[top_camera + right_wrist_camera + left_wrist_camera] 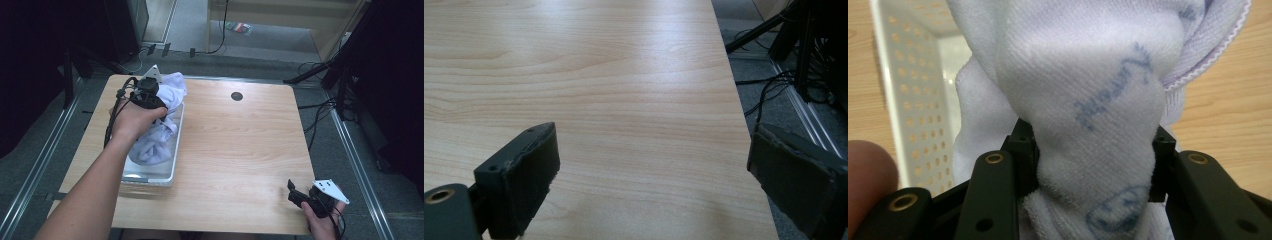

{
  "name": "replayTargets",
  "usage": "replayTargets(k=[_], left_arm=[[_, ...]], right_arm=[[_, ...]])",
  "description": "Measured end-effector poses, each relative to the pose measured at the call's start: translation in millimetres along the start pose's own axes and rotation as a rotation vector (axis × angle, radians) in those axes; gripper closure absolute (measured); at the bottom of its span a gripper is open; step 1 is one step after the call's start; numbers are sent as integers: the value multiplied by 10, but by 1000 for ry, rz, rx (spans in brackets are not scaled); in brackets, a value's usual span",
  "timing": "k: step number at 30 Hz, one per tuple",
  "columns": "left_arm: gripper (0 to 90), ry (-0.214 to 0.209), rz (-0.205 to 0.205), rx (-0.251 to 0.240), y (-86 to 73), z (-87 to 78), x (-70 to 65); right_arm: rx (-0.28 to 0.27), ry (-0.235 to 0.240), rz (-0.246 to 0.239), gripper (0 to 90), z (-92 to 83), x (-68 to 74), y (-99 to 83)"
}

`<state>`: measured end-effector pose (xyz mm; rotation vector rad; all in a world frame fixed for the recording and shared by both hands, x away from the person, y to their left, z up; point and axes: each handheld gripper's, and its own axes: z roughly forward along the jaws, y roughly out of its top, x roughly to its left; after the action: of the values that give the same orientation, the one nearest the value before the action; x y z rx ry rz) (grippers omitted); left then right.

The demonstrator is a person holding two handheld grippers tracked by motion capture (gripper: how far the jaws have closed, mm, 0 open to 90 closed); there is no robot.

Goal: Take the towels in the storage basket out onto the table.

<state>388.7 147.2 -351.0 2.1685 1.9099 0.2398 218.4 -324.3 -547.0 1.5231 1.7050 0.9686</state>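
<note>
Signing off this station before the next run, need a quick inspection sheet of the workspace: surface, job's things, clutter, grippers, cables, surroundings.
Surface: wooden table, one dark round hole near the far edge.
Job's things: pale towel bunched up, partly in the white basket at the table's left.
Clutter: nothing seen.
Grippers: left gripper shut on the towel above the basket; right gripper open, nothing between its fingers, at the table's near right corner.
Cables: black cable trailing from the left gripper; more cables on the floor.
Surroundings: grey floor, dark stands, a floor rail on each side.

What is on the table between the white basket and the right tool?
Nothing: in the high view, bare wooden table separates the white basket from the right tool.
</note>
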Motion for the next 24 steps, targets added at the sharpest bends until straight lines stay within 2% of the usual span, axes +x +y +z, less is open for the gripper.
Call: replayTargets(k=[6, 11, 12, 13, 20, 24], left_arm=[[556, -9, 24, -2, 58, -65, -266], [555, -30, 33, -4, 87, -86, -400], [554, -35, 38, -2, 93, -78, -468], [555, -35, 38, -2, 93, -78, -468], [552, -73, 67, 20, 118, 15, -728], [551, -86, 70, 23, 124, 62, -868]], right_arm=[[-5, 2, -1, 64, 0, -4, -1], [-5, 2, -2, 65, 0, -4, -1], [-5, 2, -1, 64, 0, -4, -1], [-5, 2, -1, 64, 0, -4, -1], [-5, 3, -5, 65, -2, -2, -1], [-6, 4, -4, 64, -3, -2, -1]])
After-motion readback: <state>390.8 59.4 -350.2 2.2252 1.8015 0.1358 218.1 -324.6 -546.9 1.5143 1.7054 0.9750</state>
